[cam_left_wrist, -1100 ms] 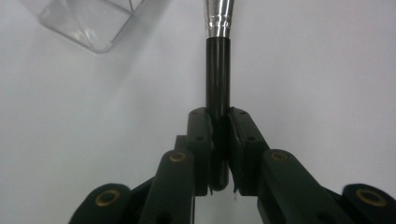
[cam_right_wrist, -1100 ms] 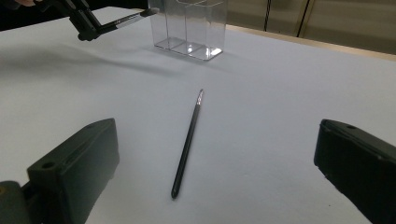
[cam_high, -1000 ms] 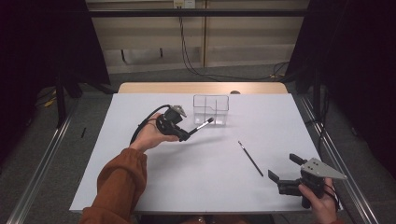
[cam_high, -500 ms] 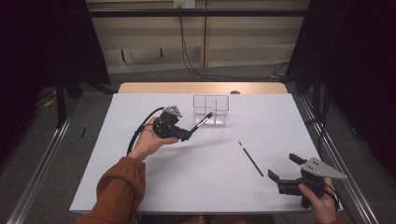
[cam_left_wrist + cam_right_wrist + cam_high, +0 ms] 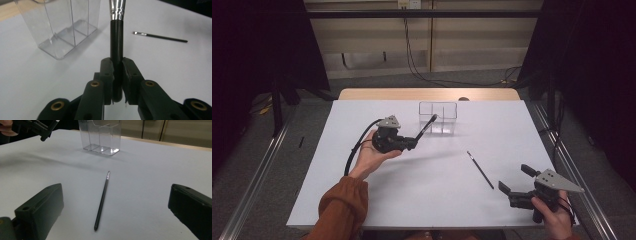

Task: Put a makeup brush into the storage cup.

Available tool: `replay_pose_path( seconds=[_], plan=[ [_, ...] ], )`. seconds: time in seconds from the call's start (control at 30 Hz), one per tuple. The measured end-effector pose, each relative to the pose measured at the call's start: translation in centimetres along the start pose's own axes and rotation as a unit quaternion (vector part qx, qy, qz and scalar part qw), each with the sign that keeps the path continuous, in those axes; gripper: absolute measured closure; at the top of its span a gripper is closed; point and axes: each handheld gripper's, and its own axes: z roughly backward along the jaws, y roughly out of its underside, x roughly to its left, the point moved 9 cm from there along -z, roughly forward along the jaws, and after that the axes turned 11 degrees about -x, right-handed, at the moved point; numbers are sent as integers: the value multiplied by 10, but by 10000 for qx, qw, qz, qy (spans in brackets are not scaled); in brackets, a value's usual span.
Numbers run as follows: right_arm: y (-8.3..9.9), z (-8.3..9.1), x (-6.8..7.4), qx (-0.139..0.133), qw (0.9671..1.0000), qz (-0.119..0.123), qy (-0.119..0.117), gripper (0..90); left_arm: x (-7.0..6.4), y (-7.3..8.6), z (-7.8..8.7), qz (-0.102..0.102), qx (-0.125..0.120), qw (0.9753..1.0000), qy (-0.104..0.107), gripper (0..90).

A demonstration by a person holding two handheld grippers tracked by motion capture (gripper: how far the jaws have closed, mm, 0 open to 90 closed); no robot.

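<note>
A thin black brush (image 5: 479, 169) is lying flat on the white table (image 5: 362, 200), between the two grippers and apart from both. Nothing is standing between it and the right gripper (image 5: 514, 187), whose jaws are gaping wide. The left gripper (image 5: 117, 72) is clamping the black handle of a makeup brush (image 5: 116, 37), lifted and slanting toward the clear organizer (image 5: 438, 118). The organizer's compartments are looking empty, though the brush tip may be reaching over its rim.
</note>
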Motion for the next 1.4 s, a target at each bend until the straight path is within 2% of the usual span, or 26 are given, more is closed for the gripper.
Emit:
replay_pose_path(
  seconds=[0.07,0.13,0.17,0.27,0.33,0.4,0.43,0.5,0.6,0.67,0.83,0.87,0.9,0.93,1.03,1.1,1.17,1.3,1.4],
  plan=[
    [-1,-1,1,-38,10000,-10,-18,0,0,-3,3,-62,-149,9998,-63,798],
    [-1,-1,1,-73,10000,-43,-12,0,-1,-5,5,-41,-300,9995,-94,798],
    [-2,-1,2,-87,9999,-81,-2,0,-3,-6,7,-11,-456,9989,-84,798],
    [-2,-1,2,-105,9999,-91,-4,0,-4,-7,9,0,-585,9983,-84,798],
    [-2,-1,2,-106,9999,-62,-11,0,-4,-7,12,-49,-612,9980,-171,798],
    [-2,-1,3,-114,9999,-69,-17,0,-3,-7,14,-163,-691,9968,-354,798],
    [-2,-1,3,-116,9999,-71,-19,0,-5,-7,15,-105,-736,9968,-300,798],
    [-2,-1,3,-112,9999,-68,-22,0,-5,-4,15,-195,-682,9965,-432,798],
    [-2,-1,4,-111,9999,-79,-25,0,-8,-1,16,-110,-740,9963,-414,798],
    [-2,-1,5,-105,9999,-67,-38,0,-10,-2,18,-107,-822,9953,-502,798],
    [-2,-1,6,-129,9999,-91,-61,0,-18,-4,25,7,-1018,9940,-411,797],
    [-3,-1,7,-147,9998,-103,-78,0,-20,-3,27,8,-999,9940,-434,797],
    [-3,-1,7,-168,9997,-123,-97,0,-23,-2,28,53,-1009,9942,-360,797],
    [-3,-1,8,-180,9997,-123,-100,0,-25,-1,29,31,-1025,9940,-384,797],
    [-4,-1,9,-203,9996,-115,-135,0,-33,-1,31,69,-1074,9938,-277,797],
    [-4,-2,10,-215,9996,-127,-139,0,-39,0,33,39,-1065,9942,-148,797],
    [-5,-2,12,-226,9995,-118,-179,0,-44,3,36,-18,-1024,9947,-118,797],
    [-8,-2,12,-304,9992,-171,-172,0,-50,4,40,37,-1085,9941,-54,797],
    [-8,-4,13,-305,9992,-148,-210,0,-53,5,41,44,-1044,9945,-30,797]
  ],
)
